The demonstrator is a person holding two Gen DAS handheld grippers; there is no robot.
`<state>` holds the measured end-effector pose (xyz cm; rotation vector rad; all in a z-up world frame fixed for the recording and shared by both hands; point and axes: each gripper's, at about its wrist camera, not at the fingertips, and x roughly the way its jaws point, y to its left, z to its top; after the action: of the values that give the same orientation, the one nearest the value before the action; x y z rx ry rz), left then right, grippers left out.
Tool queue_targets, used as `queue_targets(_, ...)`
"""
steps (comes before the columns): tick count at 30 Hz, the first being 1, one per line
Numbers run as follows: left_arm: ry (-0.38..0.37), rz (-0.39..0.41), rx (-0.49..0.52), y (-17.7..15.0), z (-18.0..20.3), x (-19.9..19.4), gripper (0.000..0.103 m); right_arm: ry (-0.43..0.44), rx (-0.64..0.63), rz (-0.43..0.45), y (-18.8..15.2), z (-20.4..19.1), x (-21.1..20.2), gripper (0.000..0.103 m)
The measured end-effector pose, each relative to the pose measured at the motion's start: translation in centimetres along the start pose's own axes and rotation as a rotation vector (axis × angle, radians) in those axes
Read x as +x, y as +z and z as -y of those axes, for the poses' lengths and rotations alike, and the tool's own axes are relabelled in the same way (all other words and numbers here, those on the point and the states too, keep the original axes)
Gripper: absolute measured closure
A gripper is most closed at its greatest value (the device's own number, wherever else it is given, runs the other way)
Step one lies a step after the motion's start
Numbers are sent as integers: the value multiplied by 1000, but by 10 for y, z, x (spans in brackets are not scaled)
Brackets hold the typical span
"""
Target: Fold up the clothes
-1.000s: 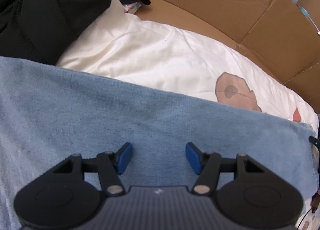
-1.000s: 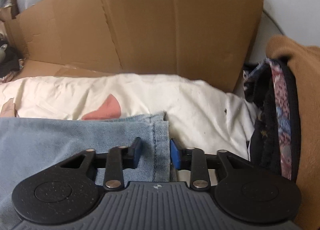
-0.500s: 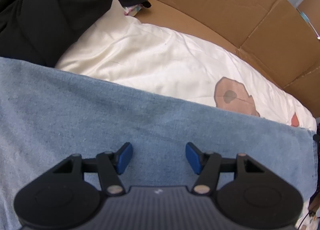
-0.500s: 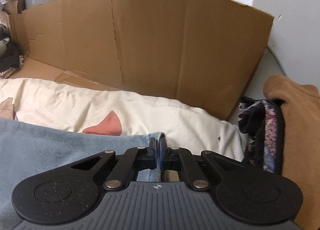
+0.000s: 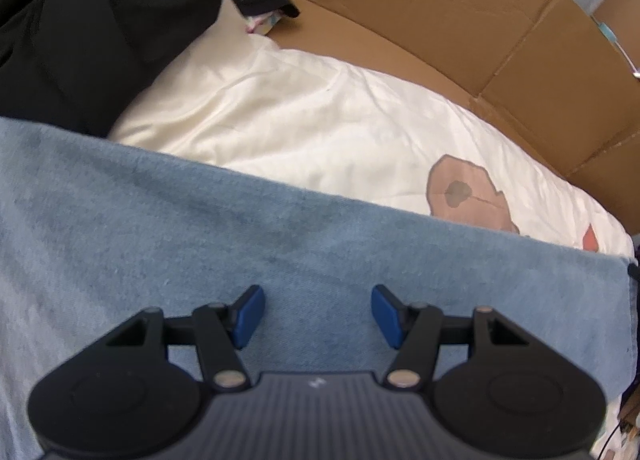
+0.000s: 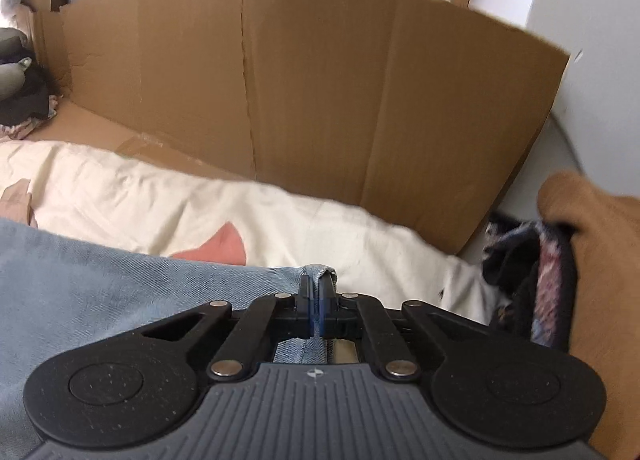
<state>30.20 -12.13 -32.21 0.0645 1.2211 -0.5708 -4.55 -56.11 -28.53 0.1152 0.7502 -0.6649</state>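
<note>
Pinching the hemmed end of the denim garment (image 6: 120,284), the right gripper (image 6: 316,310) is seen clamped shut; the left gripper (image 5: 318,316) is held spread above the cloth's middle. The garment's length is laid crosswise before both, the cream sheet (image 5: 320,119) and cardboard wall (image 6: 320,99) beyond.

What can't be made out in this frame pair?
- Left wrist view: how far the denim garment extends; the left and bottom edges and the left gripper body cut it off.
- Right wrist view: the hem under the right gripper; shut jaws cover it.
- Right wrist view: patterned clothes; blurred.
</note>
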Motion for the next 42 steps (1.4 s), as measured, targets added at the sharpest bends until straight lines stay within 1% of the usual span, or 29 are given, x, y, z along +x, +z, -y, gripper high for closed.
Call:
queue_targets(3,-11,-2,-54,1,-8,-1,41,-16,-1,8,6,-2,2,103)
queue_targets(5,-4,5,-59,1,-11,-2,41,-28,-13,-7,8,-5,8,103)
queue_targets(9,7,15,-53,1,-11,-2,41,-35,-14,-64,6,-5,26,103)
queue_targets(11,4,13,-46,0,-9,-1,41,-24,17,-78,4,-1,31,102)
queue_targets(13,0,12,-31,-2,-5,-1,41,-4,94,-75,5,10,27,97)
queue_targets(14,-5,13,-21,-2,-2,-1,41,-2,129,-66,6,16,24,94)
queue_targets(17,-23,15,10,-3,8,-1,41,-19,215,-19,12,32,7,90)
queue_targets(19,-38,14,31,-4,17,-2,41,4,257,12,14,43,-10,90)
queue_targets(22,-61,6,70,-8,31,-3,41,30,274,41,11,48,-38,90)
queue_targets(30,-106,-14,212,-22,75,-11,41,76,335,25,-20,45,-82,90)
queue_targets(32,-119,-21,247,-27,85,-13,40,88,350,21,-27,44,-94,87)
queue_targets(33,-126,-26,262,-30,90,-14,40,85,359,16,-32,42,-97,84)
queue_targets(37,-161,-45,314,-41,107,-17,39,54,384,-22,-55,34,-111,83)
queue_targets(39,-160,-51,351,-47,114,-17,38,54,414,-30,-66,30,-116,82)
queue_targets(42,-152,-81,383,-56,122,-13,37,58,448,-41,-81,23,-124,80)
